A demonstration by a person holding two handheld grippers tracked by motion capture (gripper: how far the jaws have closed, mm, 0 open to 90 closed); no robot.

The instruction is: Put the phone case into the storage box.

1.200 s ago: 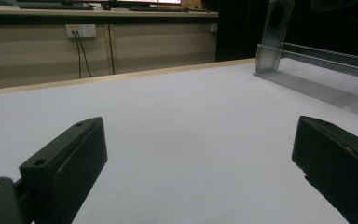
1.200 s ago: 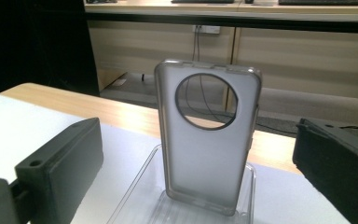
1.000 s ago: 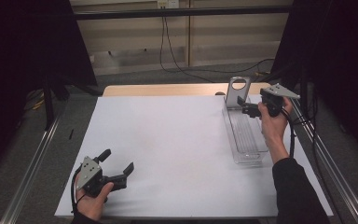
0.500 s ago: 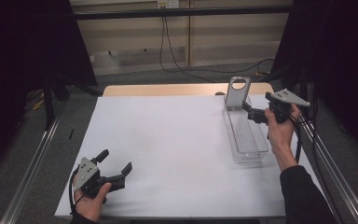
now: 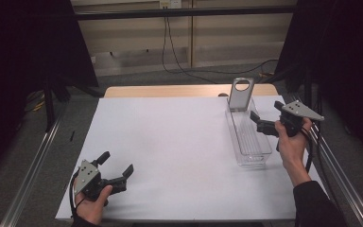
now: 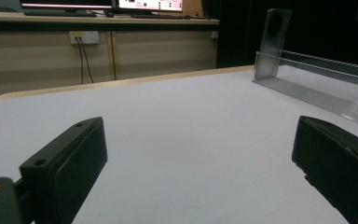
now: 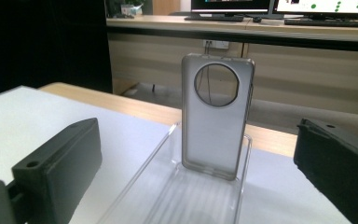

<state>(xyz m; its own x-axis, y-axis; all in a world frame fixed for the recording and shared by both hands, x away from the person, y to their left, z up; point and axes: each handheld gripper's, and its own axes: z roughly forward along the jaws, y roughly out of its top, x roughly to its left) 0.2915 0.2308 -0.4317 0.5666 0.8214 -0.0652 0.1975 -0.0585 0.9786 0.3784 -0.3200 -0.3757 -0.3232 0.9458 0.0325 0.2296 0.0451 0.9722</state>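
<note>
One phone case [image 5: 241, 93], grey and translucent with a round camera hole, stands upright at the far end of one clear plastic tray [image 5: 248, 142]. The tray lies lengthwise on a white table sheet [image 5: 179, 146], toward the sheet's right side. Two grippers are held by a person, one in each hand.

The right gripper [image 5: 264, 120] is raised just right of the tray, beside its far half, with the jaws spread apart and holding nothing. The jaws point toward the phone case, which sits a little beyond them, not touched. In the right gripper view the phone case [image 7: 216, 121] stands between the two jaws, farther off, inside the tray [image 7: 168, 196].

The left gripper [image 5: 118, 171] rests low near the sheet's front left corner, well apart from the tray, its jaws also spread and empty.
</note>
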